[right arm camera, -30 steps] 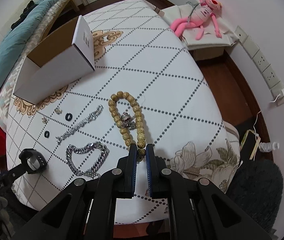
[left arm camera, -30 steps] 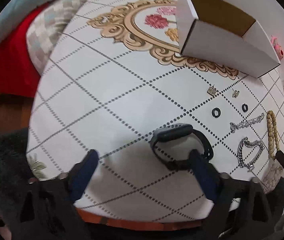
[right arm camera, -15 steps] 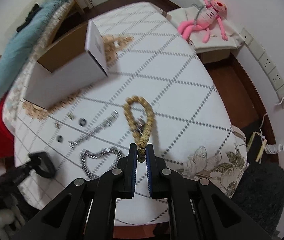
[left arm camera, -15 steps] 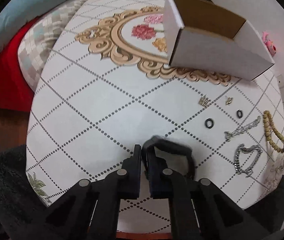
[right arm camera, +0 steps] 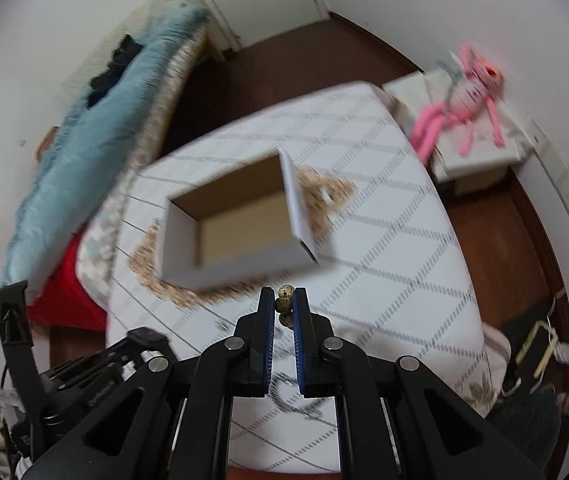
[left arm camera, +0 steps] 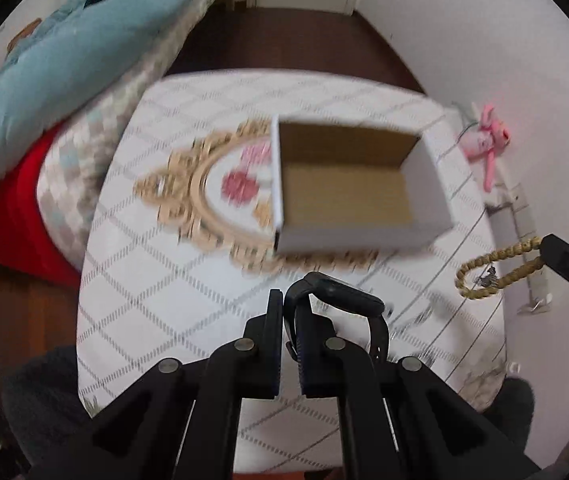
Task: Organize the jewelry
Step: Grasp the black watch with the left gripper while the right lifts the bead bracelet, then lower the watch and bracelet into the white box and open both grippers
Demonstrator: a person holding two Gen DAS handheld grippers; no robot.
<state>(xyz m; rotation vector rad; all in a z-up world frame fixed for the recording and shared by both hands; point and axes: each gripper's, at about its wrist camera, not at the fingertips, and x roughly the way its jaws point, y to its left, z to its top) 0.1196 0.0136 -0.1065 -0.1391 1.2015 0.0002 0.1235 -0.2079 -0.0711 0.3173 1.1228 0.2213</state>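
My left gripper (left arm camera: 289,300) is shut on a black watch (left arm camera: 342,294) by its strap and holds it above the table, short of the open white cardboard box (left arm camera: 356,184). My right gripper (right arm camera: 283,300) is shut on a tan bead bracelet (right arm camera: 285,298); its loop (left arm camera: 496,268) hangs in the air at the right of the left wrist view. The box (right arm camera: 236,220) lies just ahead of the right gripper, its inside showing only bare brown cardboard. A silver chain (right arm camera: 292,400) lies on the table under the right gripper.
The table wears a white diamond-pattern cloth (left arm camera: 156,280) with a gold floral medallion (left arm camera: 212,196). A blue blanket and a red cover (left arm camera: 12,216) lie to the left. A pink plush toy (right arm camera: 464,108) sits on a small stand at the right.
Both grippers have lifted their pieces off the table and moved up toward the box. The watch and the bead bracelet now hang in the air.
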